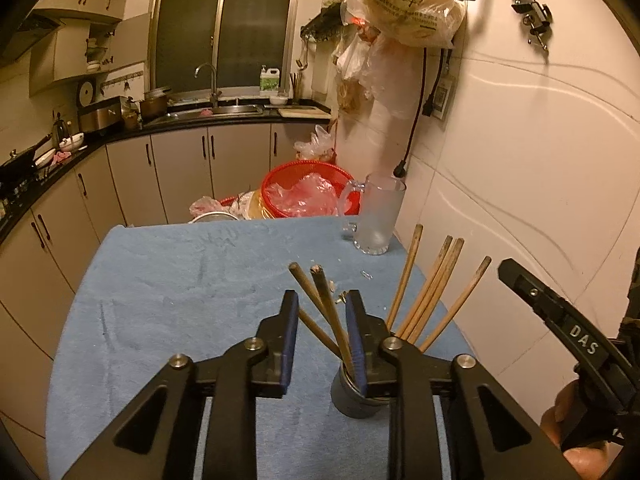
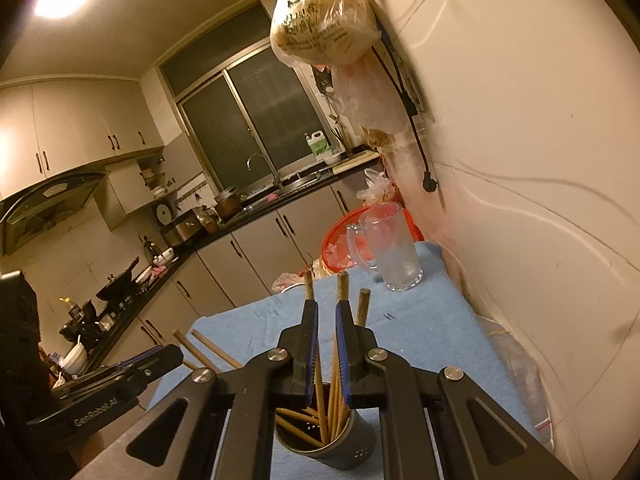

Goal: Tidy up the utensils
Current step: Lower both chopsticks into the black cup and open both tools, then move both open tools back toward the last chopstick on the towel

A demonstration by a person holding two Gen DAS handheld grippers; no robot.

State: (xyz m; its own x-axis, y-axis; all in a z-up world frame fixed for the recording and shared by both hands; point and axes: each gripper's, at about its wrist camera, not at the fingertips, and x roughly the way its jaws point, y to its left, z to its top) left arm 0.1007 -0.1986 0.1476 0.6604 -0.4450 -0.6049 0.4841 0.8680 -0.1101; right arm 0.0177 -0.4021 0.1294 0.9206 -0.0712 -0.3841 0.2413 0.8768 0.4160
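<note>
A dark grey holder cup [image 1: 354, 398] stands on the blue cloth [image 1: 180, 280] and holds several wooden chopsticks [image 1: 430, 300]. My left gripper [image 1: 322, 300] is open above the cup, with two chopsticks [image 1: 324, 300] leaning up between its jaws. In the right wrist view the same cup [image 2: 328, 446] sits below my right gripper [image 2: 326, 308], whose jaws stand narrowly apart around upright chopsticks [image 2: 342, 286]; I cannot tell if they pinch them. The left gripper [image 2: 160, 356] shows at the left there, and the right gripper's body [image 1: 560, 312] shows at the right of the left wrist view.
A frosted glass mug [image 1: 376, 216] stands at the cloth's far right, near the wall; it also shows in the right wrist view [image 2: 394, 250]. A red basket [image 1: 308, 192] with plastic bags sits beyond the table. Kitchen counters and a sink [image 1: 236, 110] lie further back.
</note>
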